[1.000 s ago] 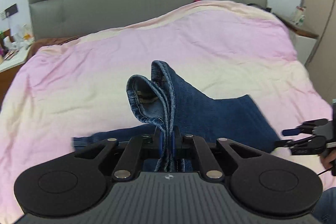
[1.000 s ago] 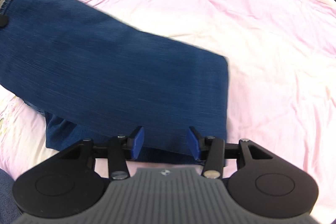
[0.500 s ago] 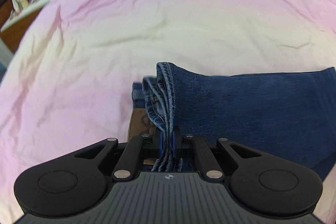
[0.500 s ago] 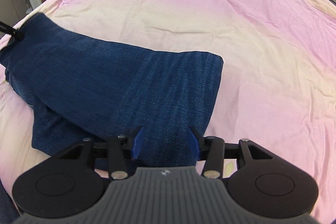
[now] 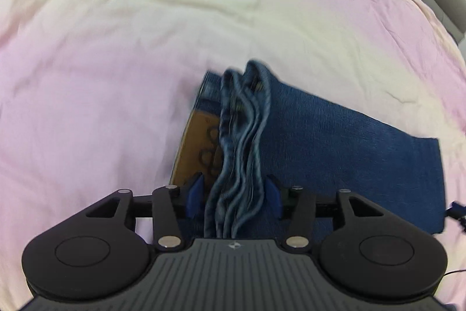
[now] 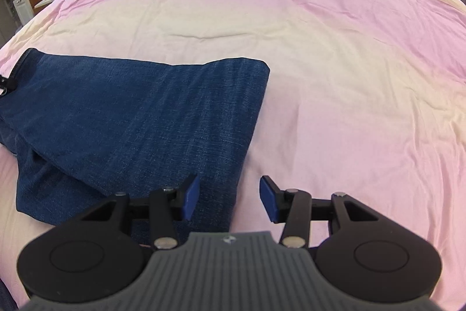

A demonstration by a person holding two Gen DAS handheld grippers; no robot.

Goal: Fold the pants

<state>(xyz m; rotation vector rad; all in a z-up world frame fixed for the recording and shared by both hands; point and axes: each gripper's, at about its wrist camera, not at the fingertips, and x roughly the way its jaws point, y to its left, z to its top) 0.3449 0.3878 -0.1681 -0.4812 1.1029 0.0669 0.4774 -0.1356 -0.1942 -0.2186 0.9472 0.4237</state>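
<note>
Our left claw (image 5: 233,196) has just been opening, jeans (image 5: 335,142) hem bunched loose between its jaws; our right claw (image 6: 230,198) stands wide over their folded edge.

Dark blue denim pants (image 6: 139,118), pink-and-cream bedspread (image 6: 335,54)

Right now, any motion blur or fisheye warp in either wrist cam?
Left wrist view: the bunched hems of the jeans are smeared by motion blur, the left gripper body sharp. Right wrist view: crisp, the jeans' weave visible. Both views: fisheye bends the pink bedspread and darkens the corners.
</note>
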